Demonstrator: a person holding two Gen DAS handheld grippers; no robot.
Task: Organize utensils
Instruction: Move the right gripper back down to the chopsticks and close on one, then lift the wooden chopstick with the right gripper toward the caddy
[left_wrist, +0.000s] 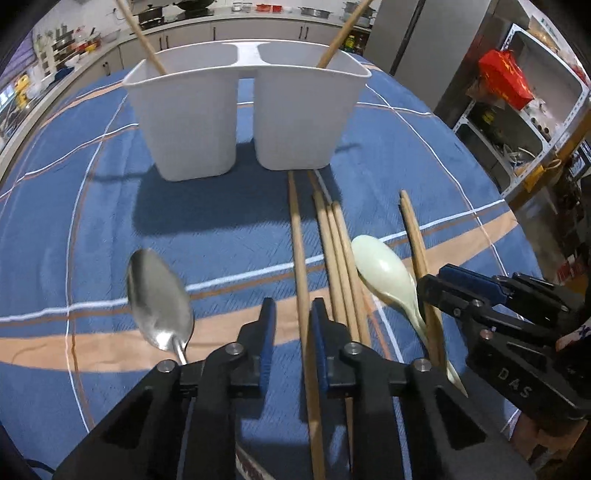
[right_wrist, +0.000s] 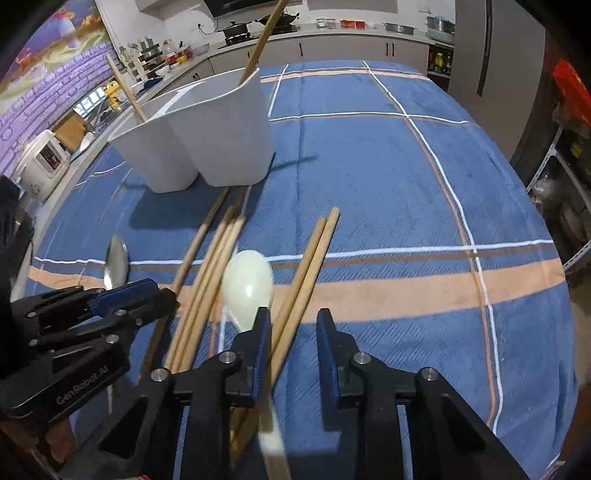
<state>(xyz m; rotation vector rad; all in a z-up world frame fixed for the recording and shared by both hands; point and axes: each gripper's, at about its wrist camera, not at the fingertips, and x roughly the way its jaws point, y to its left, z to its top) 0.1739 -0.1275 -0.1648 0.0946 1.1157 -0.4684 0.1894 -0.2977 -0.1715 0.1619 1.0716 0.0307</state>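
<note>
A white two-compartment holder (left_wrist: 243, 110) stands on the blue plaid tablecloth, one chopstick leaning in each compartment; it also shows in the right wrist view (right_wrist: 207, 136). Several wooden chopsticks (left_wrist: 336, 254) lie in front of it, with a pale green spoon (left_wrist: 384, 273) among them and a metal spoon (left_wrist: 159, 299) to the left. My left gripper (left_wrist: 290, 321) is open, with one chopstick (left_wrist: 301, 266) lying between its fingers. My right gripper (right_wrist: 293, 332) is open, astride a pair of chopsticks (right_wrist: 306, 269), beside the green spoon (right_wrist: 249, 284).
The table's blue plaid cloth (right_wrist: 406, 184) stretches to the right of the utensils. Kitchen counters with pots (left_wrist: 258, 14) run behind the table. Metal shelving with a red bag (left_wrist: 506, 77) stands to the right.
</note>
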